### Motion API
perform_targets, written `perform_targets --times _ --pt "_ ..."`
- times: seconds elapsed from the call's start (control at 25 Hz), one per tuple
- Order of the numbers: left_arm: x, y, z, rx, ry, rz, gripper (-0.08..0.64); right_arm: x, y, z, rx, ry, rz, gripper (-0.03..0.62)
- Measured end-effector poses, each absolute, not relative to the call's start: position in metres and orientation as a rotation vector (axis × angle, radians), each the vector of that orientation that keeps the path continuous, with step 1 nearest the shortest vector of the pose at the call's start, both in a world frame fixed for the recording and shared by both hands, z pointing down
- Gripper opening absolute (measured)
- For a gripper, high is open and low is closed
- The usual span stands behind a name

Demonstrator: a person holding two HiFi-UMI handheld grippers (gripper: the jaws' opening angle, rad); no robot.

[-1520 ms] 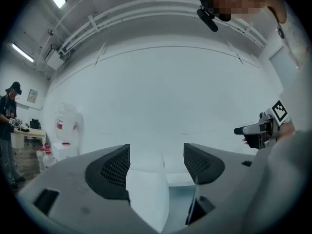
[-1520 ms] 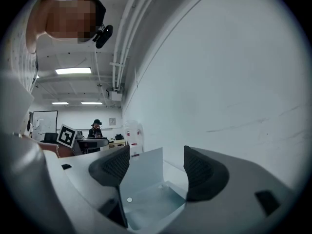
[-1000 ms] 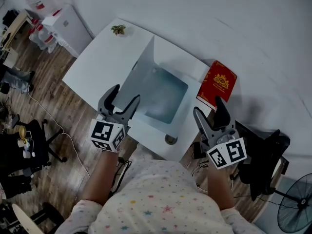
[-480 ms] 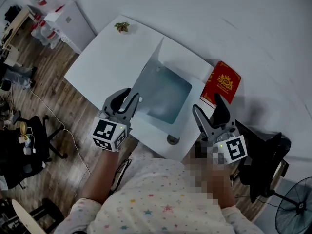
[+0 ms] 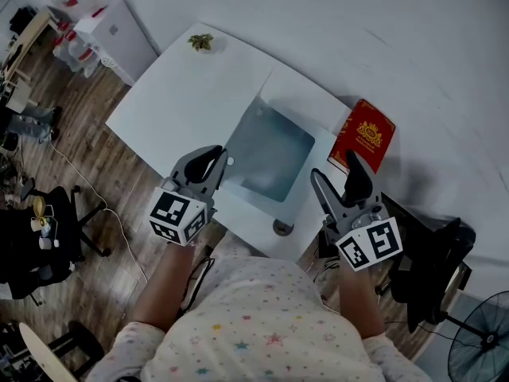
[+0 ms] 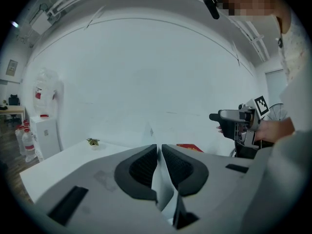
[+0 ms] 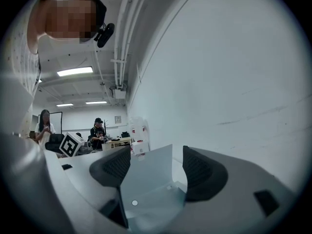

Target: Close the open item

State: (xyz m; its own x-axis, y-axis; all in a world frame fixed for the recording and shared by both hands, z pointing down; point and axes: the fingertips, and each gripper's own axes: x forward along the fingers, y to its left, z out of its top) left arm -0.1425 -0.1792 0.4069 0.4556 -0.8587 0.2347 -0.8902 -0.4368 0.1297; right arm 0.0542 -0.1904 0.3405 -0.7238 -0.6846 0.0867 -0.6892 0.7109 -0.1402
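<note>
Closing just now, left gripper's ribbed fingers — thin frosted lid pinched

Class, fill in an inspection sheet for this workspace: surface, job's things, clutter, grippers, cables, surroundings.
Surface: white table, standing on a wood floor.
Job's things: translucent folder lying open, its flap raised.
Clutter: red book beside the folder; small plant at the far corner; small round object at the near edge.
Grippers: left gripper, fingers have just closed on the flap; right gripper open, holding nothing.
Cables: a white cable on the floor.
Surroundings: office chair, fan, white cabinet.
</note>
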Motion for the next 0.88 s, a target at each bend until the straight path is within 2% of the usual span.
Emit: perform_targets --times 0.48,0.88 --pt "-0.102 -0.176 0.410 2.552 -1.354 0.199 0.040 0.035 -0.192 0.354 1.069 -2.878 0.322 0.295" --pt "-0.061 -0.165 0.423 2.619 -1.210 0.242 0.052 0.008 -0.191 0.380 0.959 -2.864 0.531 0.218"
